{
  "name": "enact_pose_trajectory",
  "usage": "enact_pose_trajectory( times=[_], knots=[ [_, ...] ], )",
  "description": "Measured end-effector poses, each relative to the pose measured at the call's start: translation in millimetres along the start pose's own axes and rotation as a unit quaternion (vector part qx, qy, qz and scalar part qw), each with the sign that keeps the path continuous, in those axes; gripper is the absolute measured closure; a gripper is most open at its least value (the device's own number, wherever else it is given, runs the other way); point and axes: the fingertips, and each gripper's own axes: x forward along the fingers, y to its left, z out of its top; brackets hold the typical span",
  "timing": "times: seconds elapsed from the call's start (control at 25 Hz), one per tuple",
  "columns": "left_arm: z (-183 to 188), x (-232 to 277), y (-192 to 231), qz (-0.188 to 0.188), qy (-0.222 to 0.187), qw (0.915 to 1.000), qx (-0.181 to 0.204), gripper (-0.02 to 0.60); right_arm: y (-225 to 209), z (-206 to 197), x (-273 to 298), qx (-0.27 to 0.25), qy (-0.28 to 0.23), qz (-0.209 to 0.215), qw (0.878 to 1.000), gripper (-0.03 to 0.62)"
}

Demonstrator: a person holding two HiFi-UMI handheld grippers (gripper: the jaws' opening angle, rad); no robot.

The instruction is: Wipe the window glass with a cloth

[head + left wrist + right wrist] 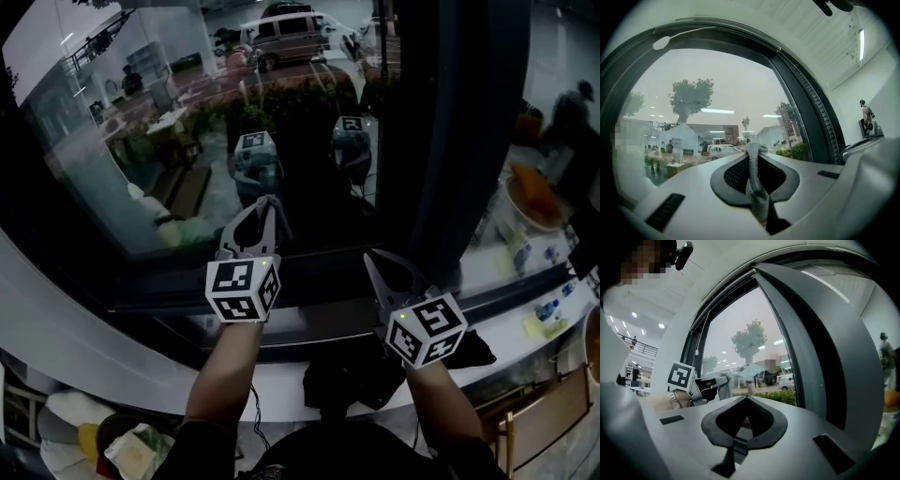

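Plainly the left claw (258,220) is the working one: it is clenched on a strip of grey knitted cloth (756,185), which runs up between the jaws and pokes out past their tips. It points at the window glass (178,122), so the cloth can meet the pane first; whether it touches the pane cannot be told. The right claw (382,272) is closed with nothing in it and sits lower and to the side, probably just kept out of the way. The pane is large, and both claws are reflected in it. A dark upright frame (455,141) bounds it on the right and a pale sill (141,361) runs below. Outside there are a parked van (291,37) and shrubs
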Motion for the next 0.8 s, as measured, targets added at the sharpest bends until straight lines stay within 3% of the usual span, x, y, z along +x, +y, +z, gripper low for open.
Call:
enact_pose_trajectory(
  times=[0.2,0.8],
  knots=[
    [2.5,-6.8,-0.7,-0.005,-0.005,1.0,0.002,0.546,13.0,4.0,-5.9,-0.005,0.0,-0.008,1.0,0.568],
    [-2.1,17.4,-63.2,-0.029,-0.001,0.9995,-0.014,0.546,-19.2,-0.5,-39.4,-0.003,0.009,-0.018,1.0,0.568]
  ],
)
